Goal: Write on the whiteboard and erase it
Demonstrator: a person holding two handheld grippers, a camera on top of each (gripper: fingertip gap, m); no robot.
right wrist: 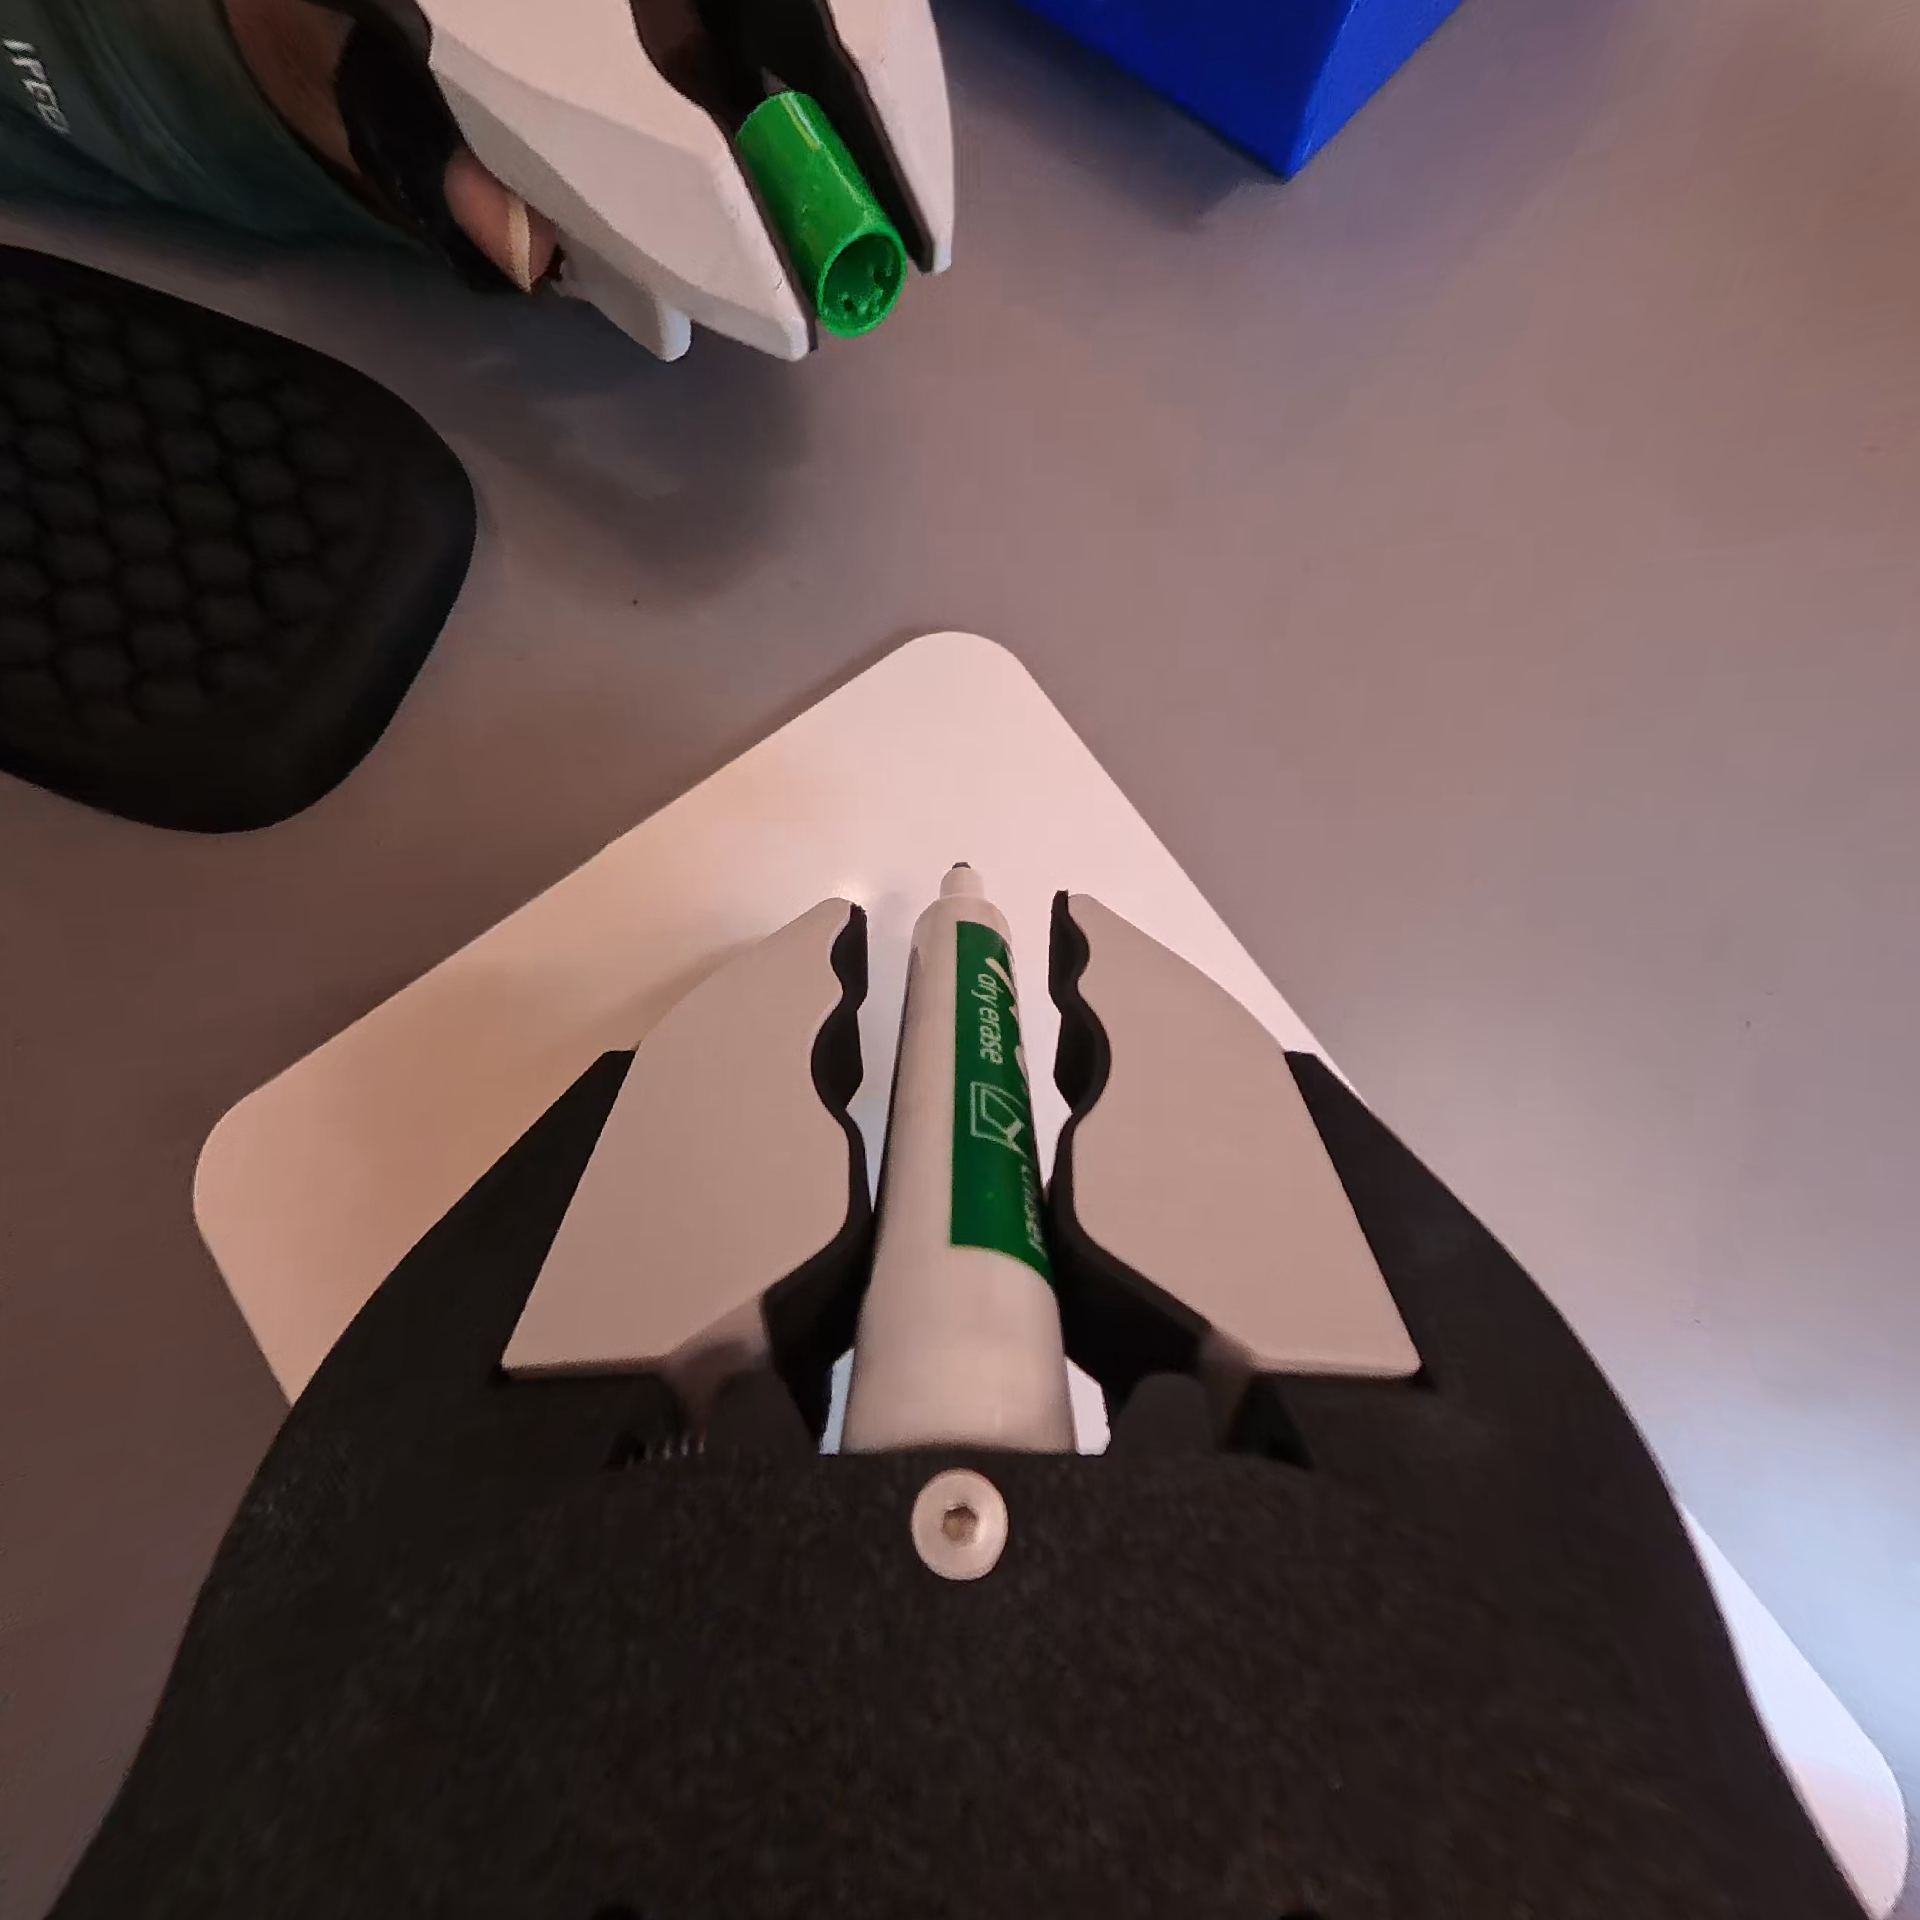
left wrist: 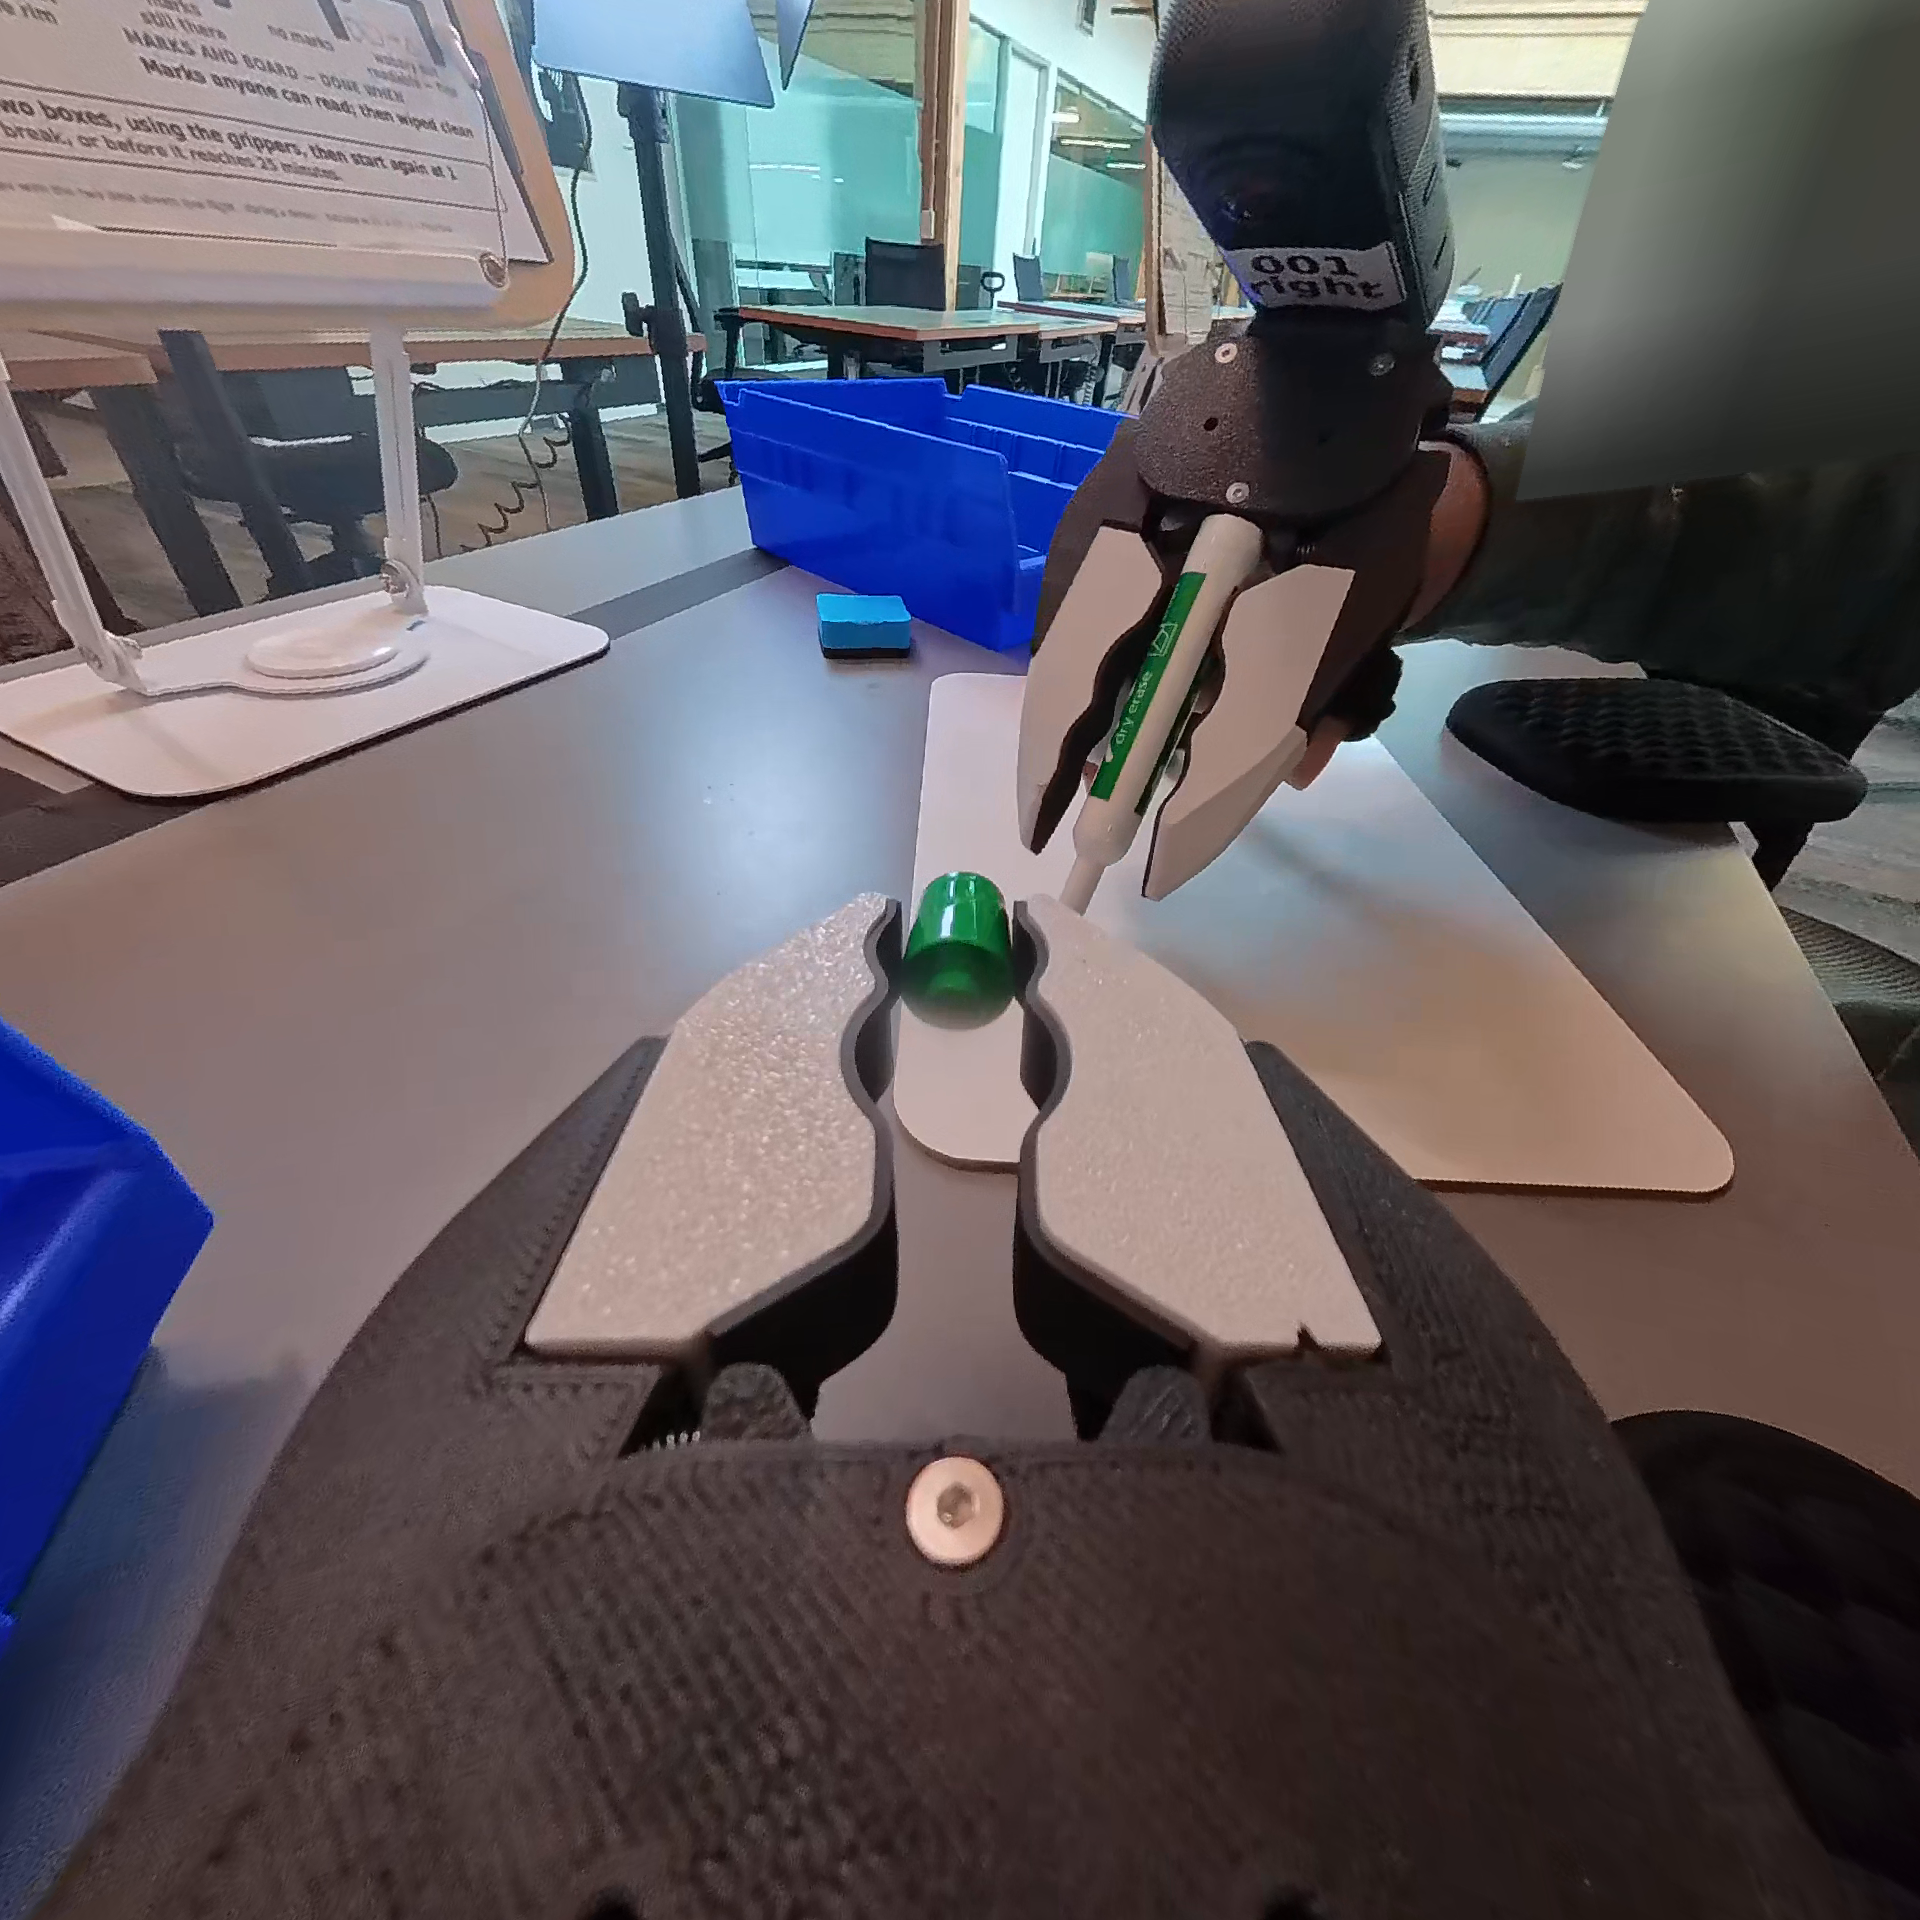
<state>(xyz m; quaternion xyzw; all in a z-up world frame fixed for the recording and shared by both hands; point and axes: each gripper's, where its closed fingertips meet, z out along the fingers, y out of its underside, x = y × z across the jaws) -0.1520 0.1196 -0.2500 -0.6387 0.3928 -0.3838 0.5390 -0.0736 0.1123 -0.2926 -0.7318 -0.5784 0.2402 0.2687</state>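
A small white whiteboard (left wrist: pixel 1403 997) lies flat on the grey table; it also shows in the right wrist view (right wrist: pixel 935 748). My left gripper (left wrist: pixel 957 914) is shut on the green marker cap (left wrist: pixel 957 951), held just above the board's near-left corner. My right gripper (right wrist: pixel 958 899) is shut on the uncapped white and green dry-erase marker (right wrist: pixel 977 1143), with its tip pointing down at the board, touching or nearly so. In the left wrist view the right gripper (left wrist: pixel 1101 862) and marker (left wrist: pixel 1143 696) stand tilted just right of the cap. The left gripper (right wrist: pixel 862 301) with the cap (right wrist: pixel 826 223) shows at the top of the right wrist view.
A blue eraser (left wrist: pixel 863 623) lies on the table beyond the board. A blue bin (left wrist: pixel 894 488) stands behind it and another blue bin (left wrist: pixel 73 1247) at near left. A white stand (left wrist: pixel 312 665) holds an instruction sheet at left. A black mesh pad (left wrist: pixel 1652 748) lies right of the board. Across from one pair of fingers to the other is roughly 10 cm.
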